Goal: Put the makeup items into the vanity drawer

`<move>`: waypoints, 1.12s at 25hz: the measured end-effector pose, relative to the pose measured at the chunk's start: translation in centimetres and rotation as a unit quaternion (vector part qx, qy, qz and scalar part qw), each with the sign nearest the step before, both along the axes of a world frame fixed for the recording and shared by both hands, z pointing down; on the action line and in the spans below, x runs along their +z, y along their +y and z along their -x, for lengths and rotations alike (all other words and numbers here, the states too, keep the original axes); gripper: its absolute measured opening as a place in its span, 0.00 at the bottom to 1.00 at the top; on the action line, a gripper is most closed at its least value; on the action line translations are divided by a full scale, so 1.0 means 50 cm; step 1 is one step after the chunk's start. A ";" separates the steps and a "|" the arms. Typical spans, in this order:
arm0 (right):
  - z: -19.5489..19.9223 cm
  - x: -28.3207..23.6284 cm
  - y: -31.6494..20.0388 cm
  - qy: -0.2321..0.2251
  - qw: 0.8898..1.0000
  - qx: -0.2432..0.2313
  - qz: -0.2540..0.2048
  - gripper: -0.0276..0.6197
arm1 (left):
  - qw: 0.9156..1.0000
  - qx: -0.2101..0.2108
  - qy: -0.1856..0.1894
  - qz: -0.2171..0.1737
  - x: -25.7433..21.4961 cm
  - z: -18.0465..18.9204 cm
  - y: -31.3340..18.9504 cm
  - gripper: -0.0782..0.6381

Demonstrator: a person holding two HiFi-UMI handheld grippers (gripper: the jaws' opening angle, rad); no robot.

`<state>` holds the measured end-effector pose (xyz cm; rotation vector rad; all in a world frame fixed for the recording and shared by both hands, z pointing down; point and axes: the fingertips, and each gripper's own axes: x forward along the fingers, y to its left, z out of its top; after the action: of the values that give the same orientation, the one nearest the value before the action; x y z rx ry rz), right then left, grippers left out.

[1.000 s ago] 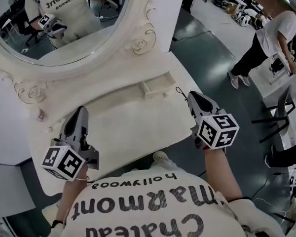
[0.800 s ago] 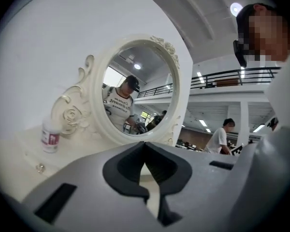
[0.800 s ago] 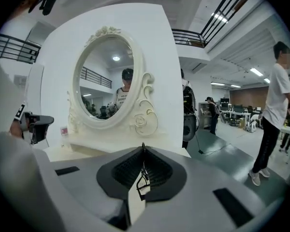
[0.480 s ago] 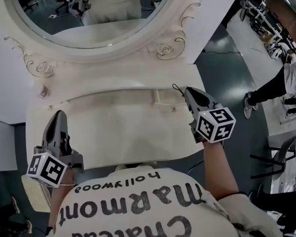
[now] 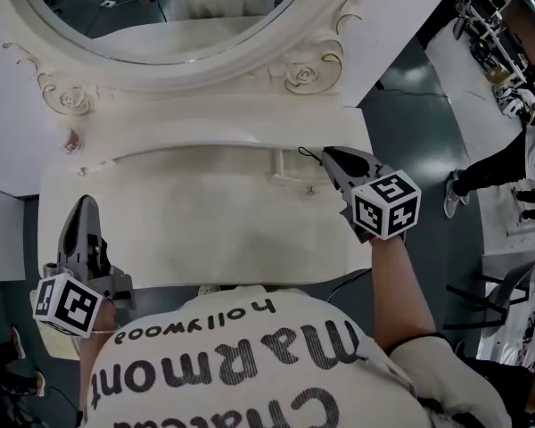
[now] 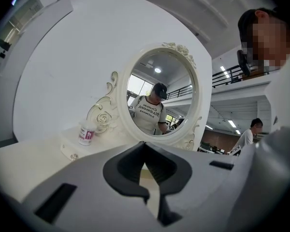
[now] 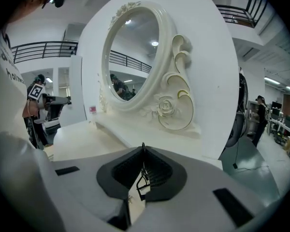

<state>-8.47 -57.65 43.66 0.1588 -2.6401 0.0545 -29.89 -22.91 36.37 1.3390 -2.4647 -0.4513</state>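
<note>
The white vanity table (image 5: 205, 239) has a raised back shelf under an oval mirror (image 5: 160, 7). A small bottle with a pink label (image 5: 71, 139) (image 6: 86, 132) stands at the shelf's left end. A little drawer front with a knob (image 5: 290, 175) sits at the shelf's right end. My right gripper (image 5: 325, 155) (image 7: 143, 146) hovers just right of that drawer, shut, with a thin black wire loop (image 5: 305, 155) (image 7: 142, 174) sticking out of its tip. My left gripper (image 5: 84, 201) (image 6: 144, 143) hangs over the table's front left corner, shut with nothing in it.
A second knob (image 5: 82, 171) (image 6: 74, 156) shows at the shelf's left. Carved roses (image 5: 301, 77) flank the mirror frame. Dark floor lies right of the table, where a person (image 5: 517, 159) stands beside desks.
The head view has swung left and down. My left gripper has drifted toward the table's front left corner. The right gripper stays by the small drawer, still with the wire loop.
</note>
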 end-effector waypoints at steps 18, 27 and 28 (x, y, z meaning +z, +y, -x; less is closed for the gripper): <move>0.017 0.099 0.031 0.148 0.976 -0.145 -0.064 0.09 | 0.999 -0.038 0.012 -0.008 0.013 -0.020 0.046 0.12; 0.037 0.129 0.039 0.180 0.963 -0.177 -0.091 0.09 | 0.998 -0.054 0.014 -0.007 0.018 -0.017 0.065 0.12; 0.039 0.130 0.040 0.183 0.962 -0.180 -0.093 0.09 | 0.998 -0.056 0.014 -0.008 0.018 -0.016 0.067 0.12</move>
<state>-10.42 -55.64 50.18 -0.2298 -2.2592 -0.3148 -29.10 -19.56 37.27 1.1966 -2.5258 -0.5123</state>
